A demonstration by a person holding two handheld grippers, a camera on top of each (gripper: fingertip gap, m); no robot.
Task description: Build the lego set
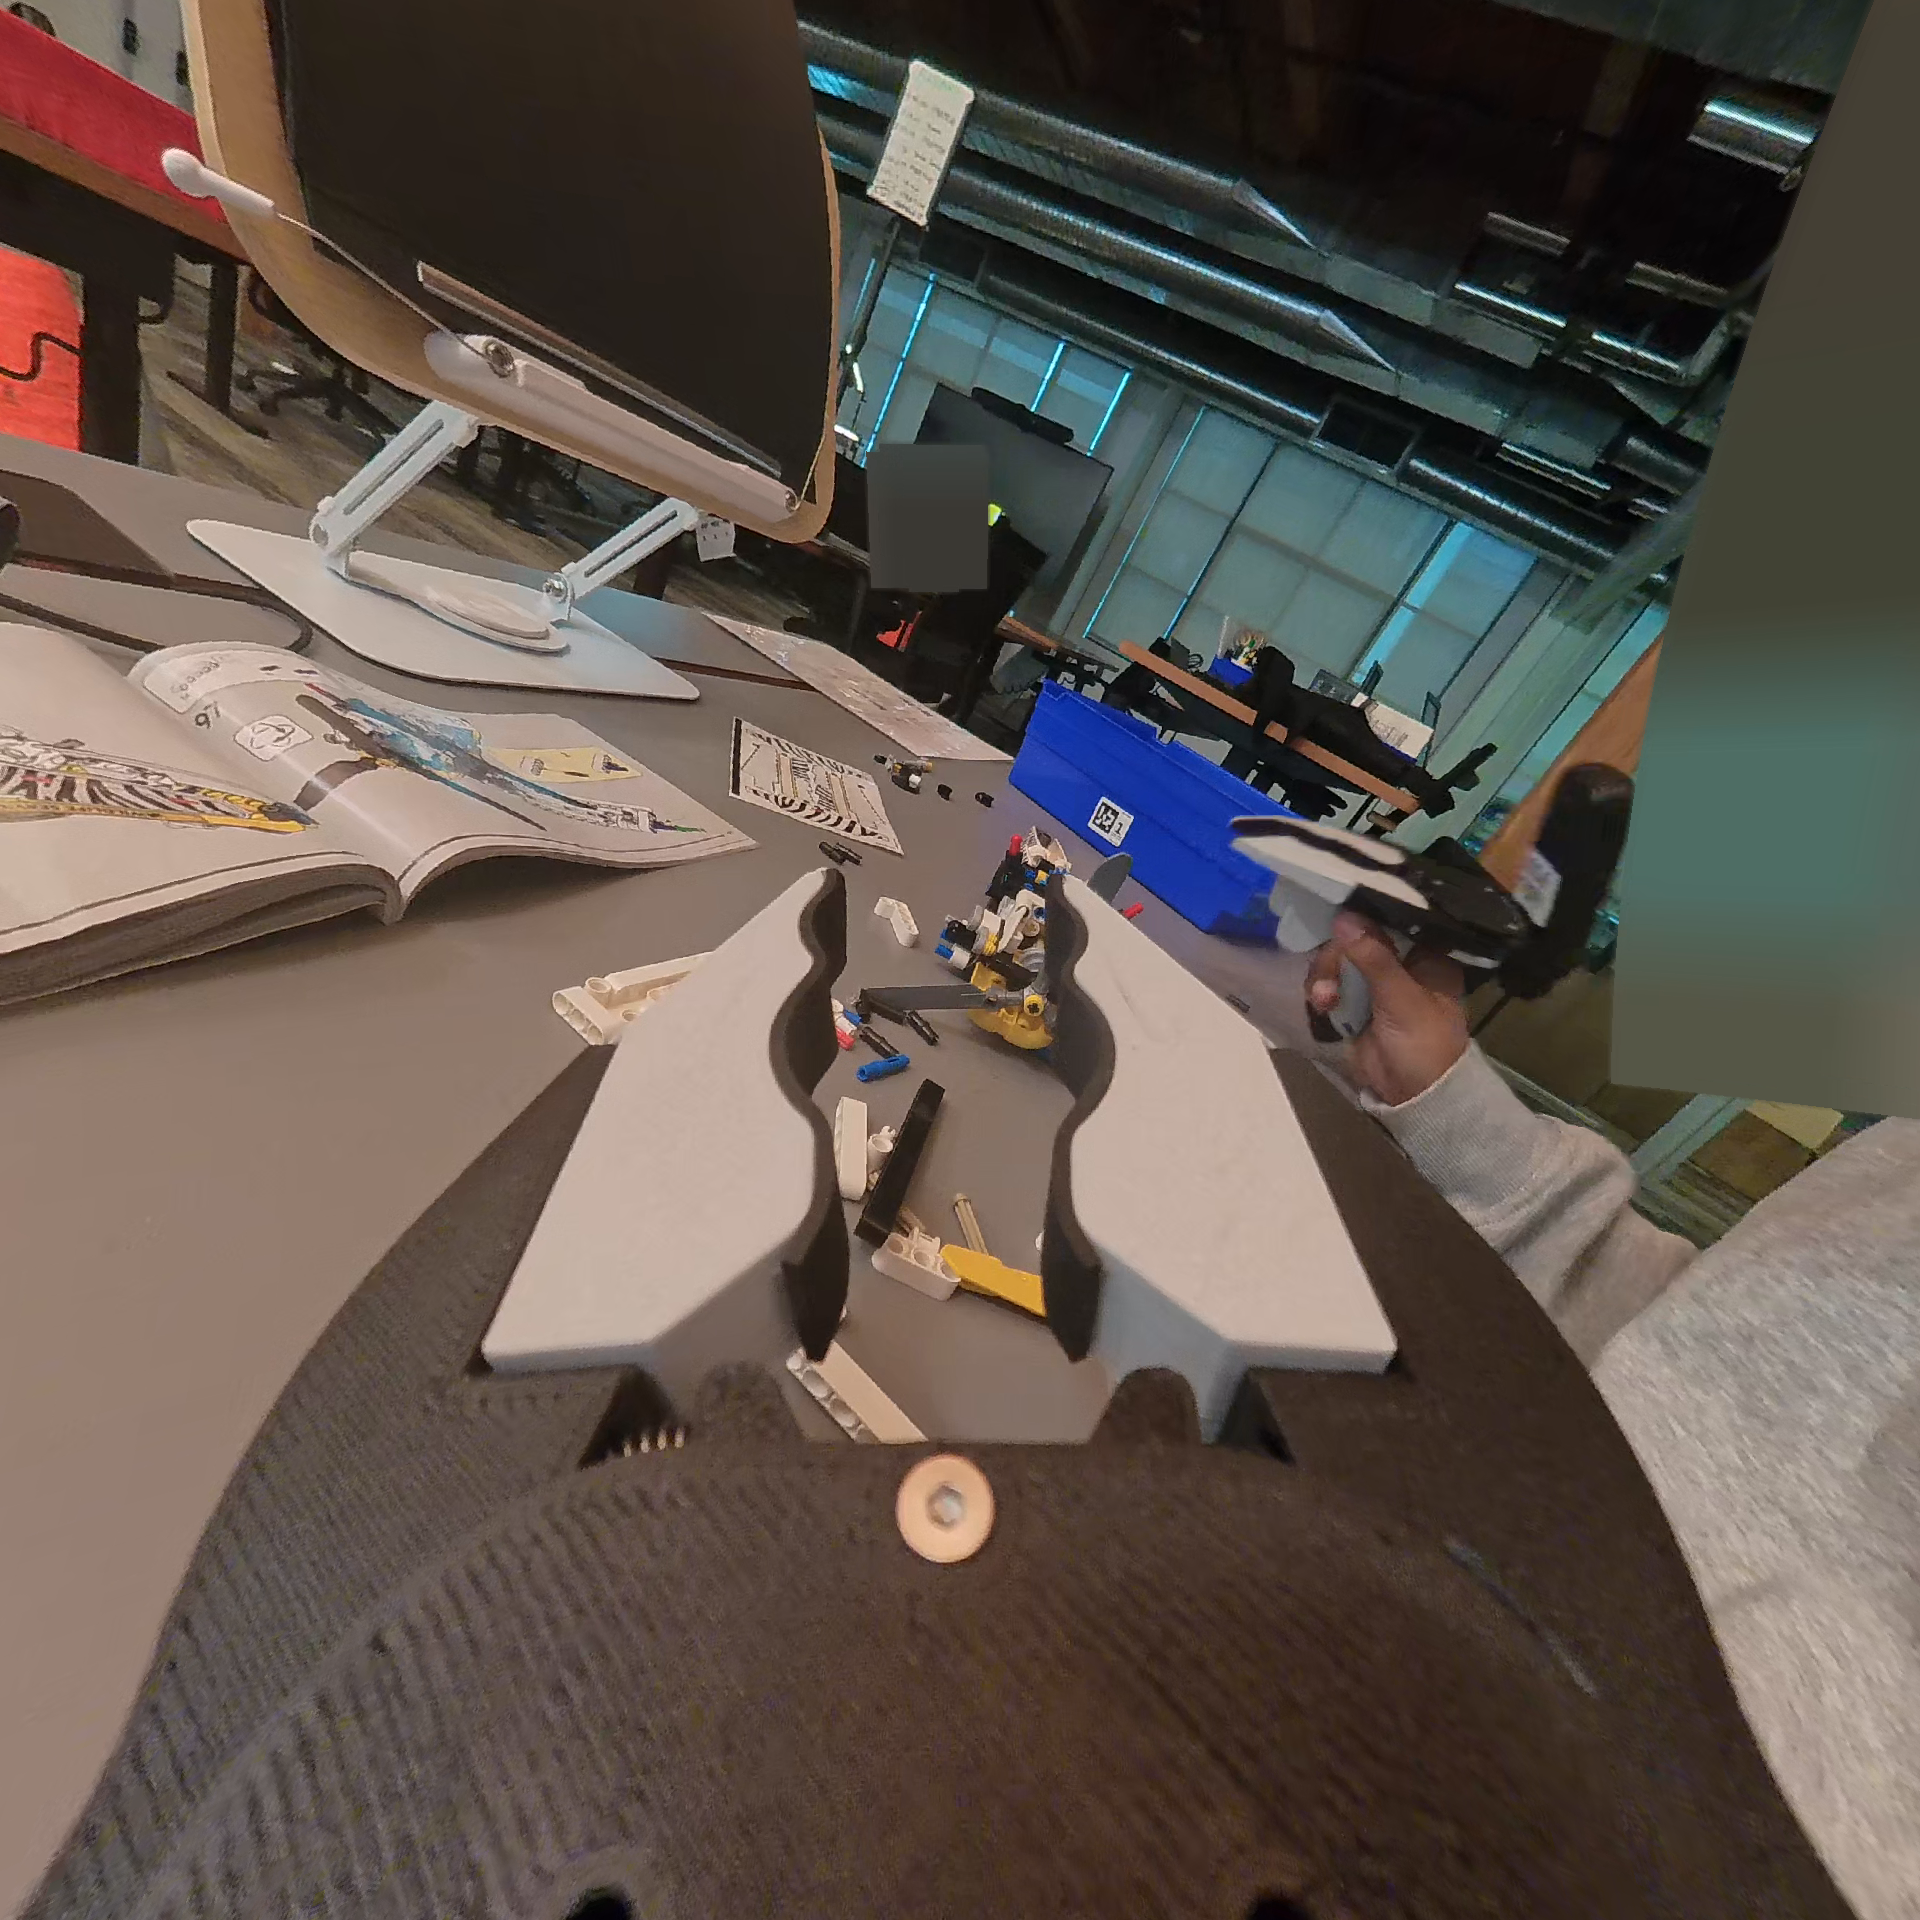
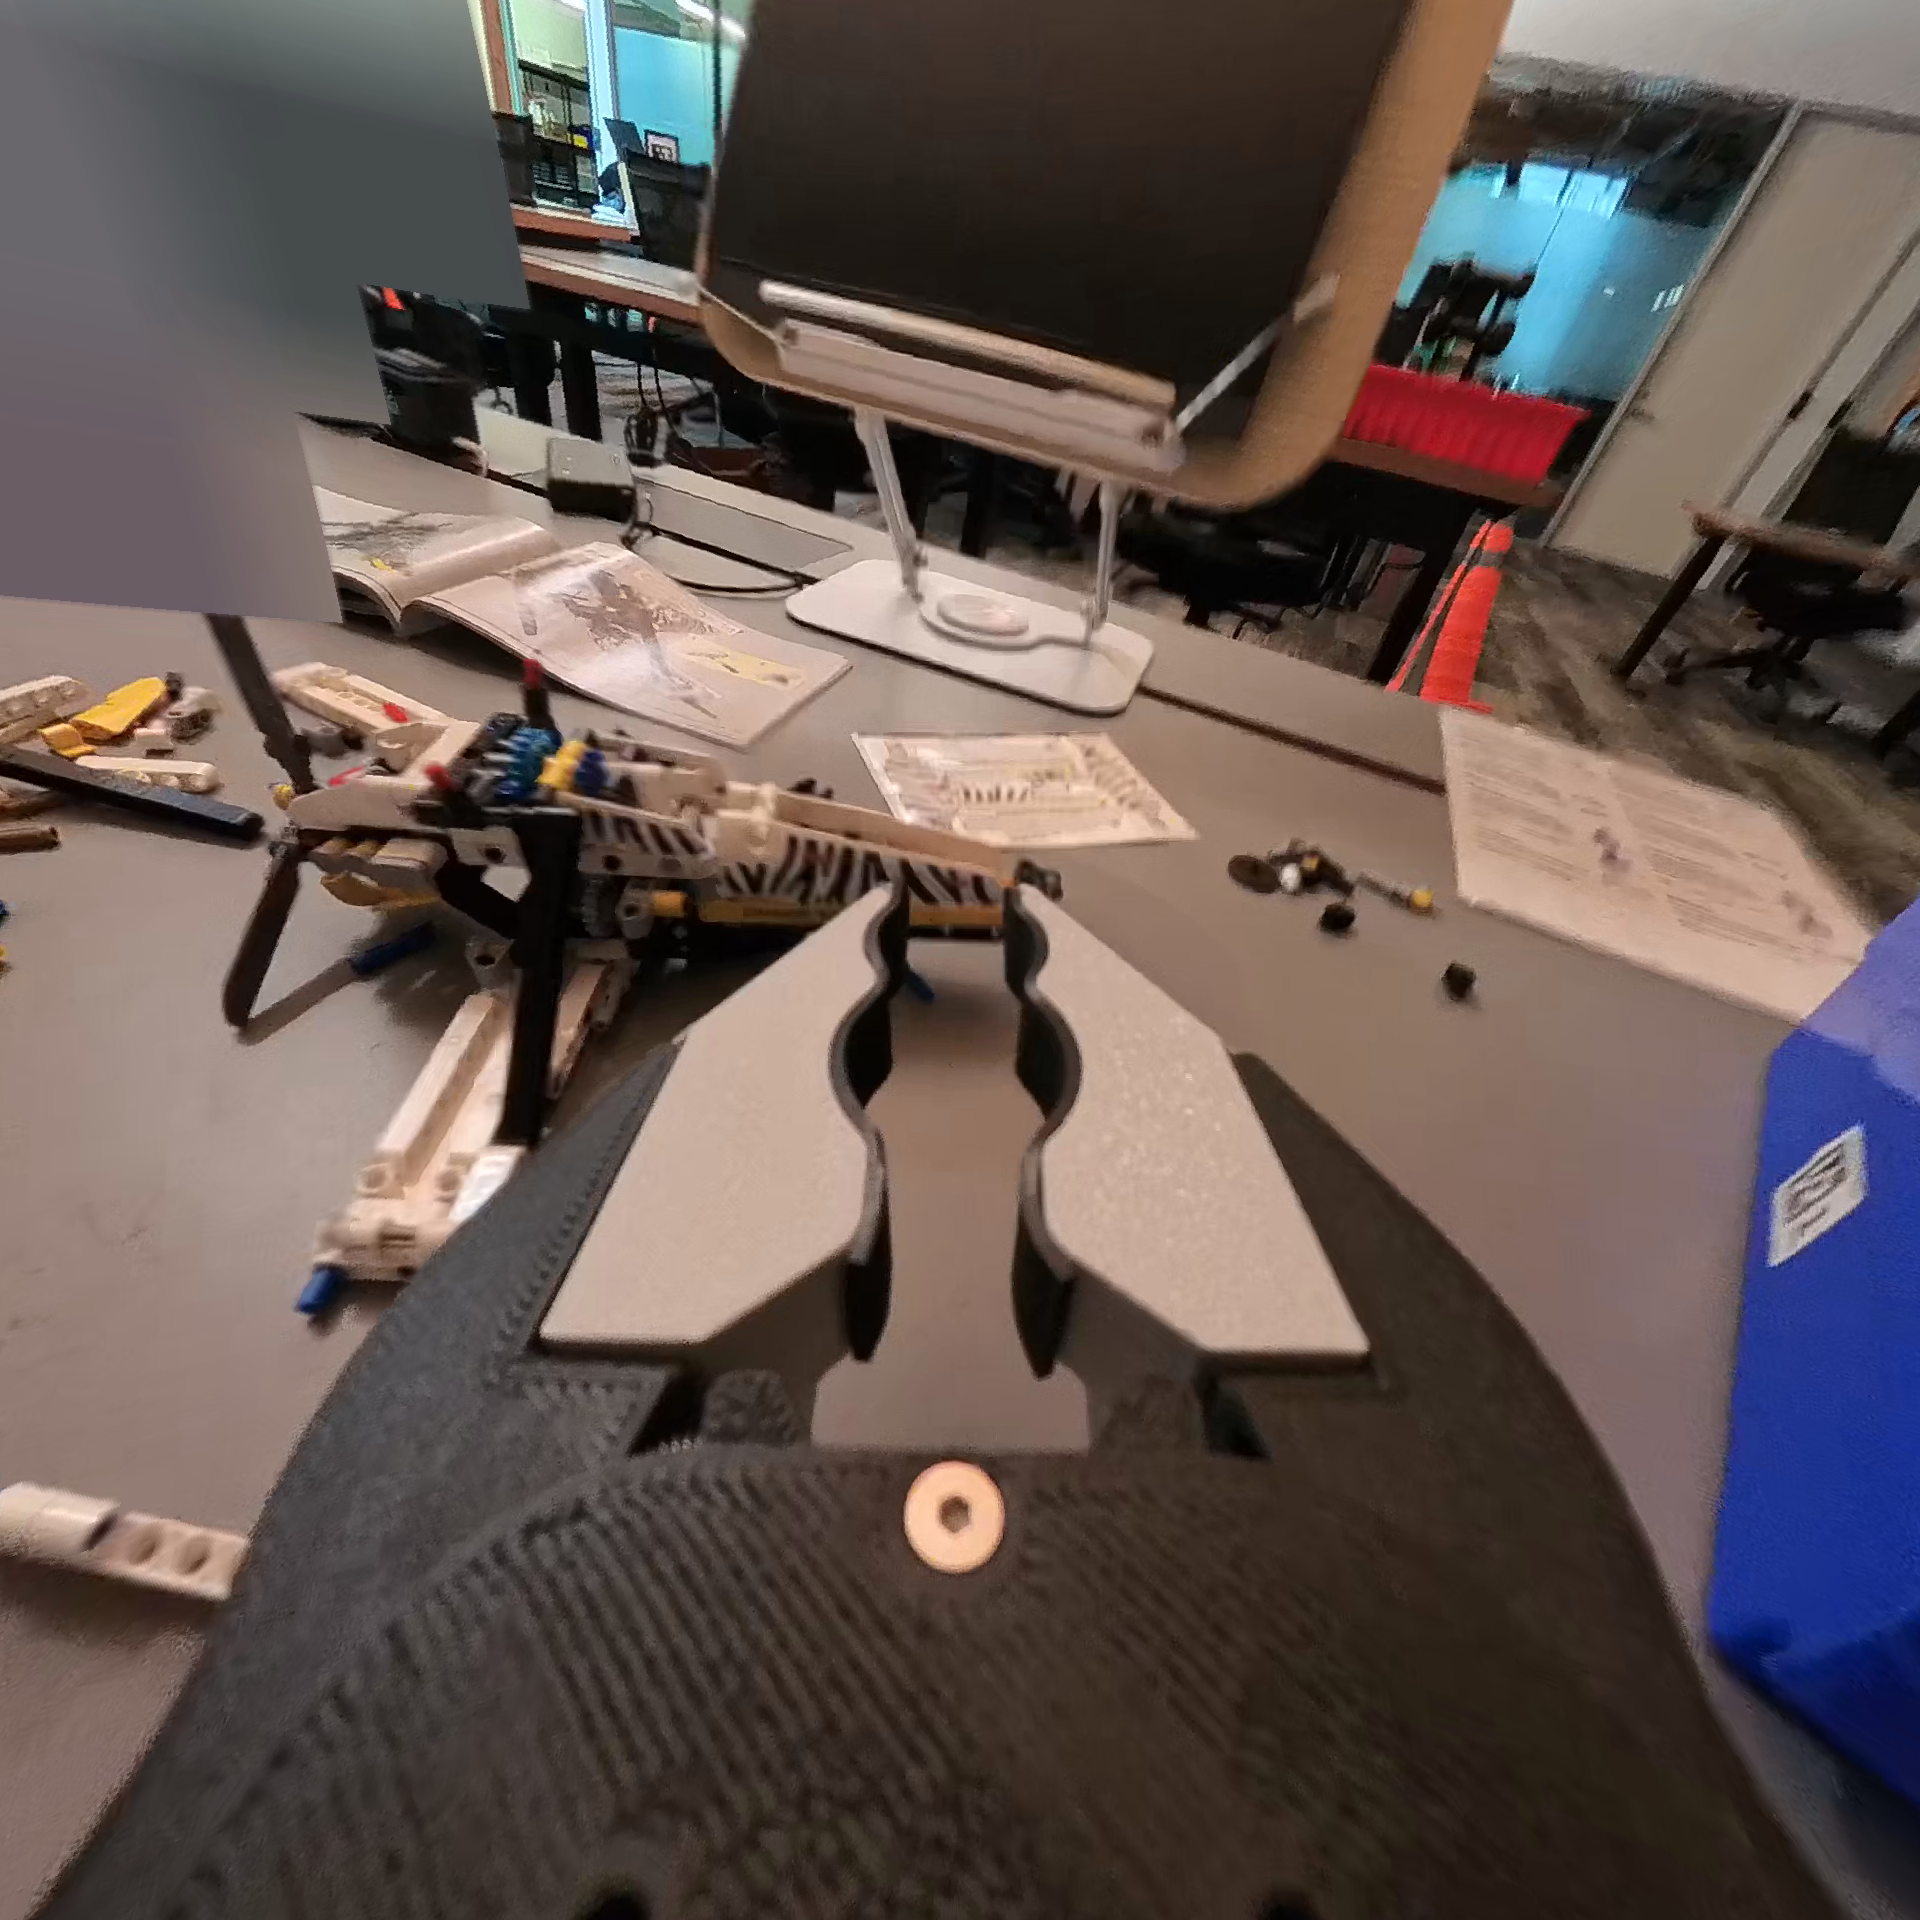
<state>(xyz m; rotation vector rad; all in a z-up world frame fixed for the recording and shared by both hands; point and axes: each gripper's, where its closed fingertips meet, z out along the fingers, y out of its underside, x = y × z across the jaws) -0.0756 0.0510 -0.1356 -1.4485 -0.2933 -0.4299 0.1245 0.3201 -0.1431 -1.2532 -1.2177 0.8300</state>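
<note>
A partly built lego plane (image 2: pixel 623 831) with zebra-striped white panels and a black propeller lies on the grey table (image 2: pixel 1299 1091); it also shows in the left wrist view (image 1: pixel 1003 935), nose toward me. My left gripper (image 1: pixel 945 883) is open and empty above loose pieces: a black beam (image 1: pixel 902 1158), white pieces (image 1: pixel 914 1262), a yellow panel (image 1: pixel 997 1278). My right gripper (image 2: pixel 951 904) is open and empty, its fingertips just short of the plane's tail. The right gripper also shows far off in the left wrist view (image 1: pixel 1330 862), held by a hand.
An open instruction booklet (image 1: pixel 312 790) lies at the left, a sticker sheet (image 1: pixel 810 790) beyond the pieces. A blue bin (image 2: pixel 1829 1351) stands at the right. A tablet on a silver stand (image 2: pixel 987 623) sits at the back. Small black parts (image 2: pixel 1330 883) lie near paper sheets. The tips of one gripper are about 35 centimeters away from the tips of the other. To reach the partly built lego plane (image 2: pixel 623 831) in a straight line is about 11 centimeters for my right fingers, about 25 centimeters for my left.
</note>
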